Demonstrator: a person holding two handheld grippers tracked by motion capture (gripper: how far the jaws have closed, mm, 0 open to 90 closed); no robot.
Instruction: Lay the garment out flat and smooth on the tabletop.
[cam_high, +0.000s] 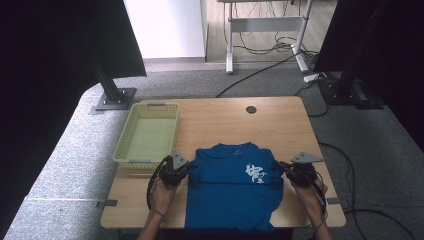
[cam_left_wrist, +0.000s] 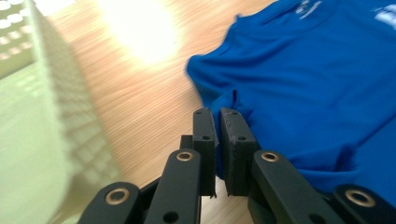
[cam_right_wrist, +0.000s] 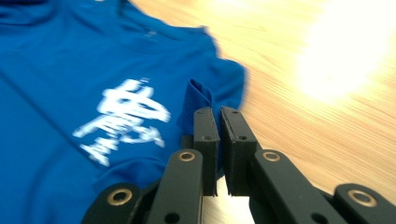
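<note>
A green basket (cam_high: 149, 136) sits on the left part of the table (cam_high: 280, 125), and I can see nothing in it. It may be there so the shirt can go in when the folding is done.

Just beside the basket, the left gripper (cam_high: 174, 172) is at the left edge of the blue shirt (cam_high: 232, 192). In the left gripper view its jaws are pressed close with a bit of blue cloth (cam_left_wrist: 232, 100) pinched between them. It holds the edge tight, so that side of the shirt can be lifted or pulled over.

The shirt lies flat on the near middle of the table, neck (cam_high: 235, 146) pointing away from the person. Its bottom reaches the near table edge. A white print (cam_high: 256, 173) shows on the front. The shirt is spread out, which makes it easy to fold.

On the right, the right gripper (cam_high: 298, 173) is at the other edge of the shirt. In the right gripper view its jaws are also squeezed shut on a little fold of cloth (cam_right_wrist: 198, 95). Both sides are held at about the same height on the shirt, I think so the two edges can move together and the fold stays even.
</note>
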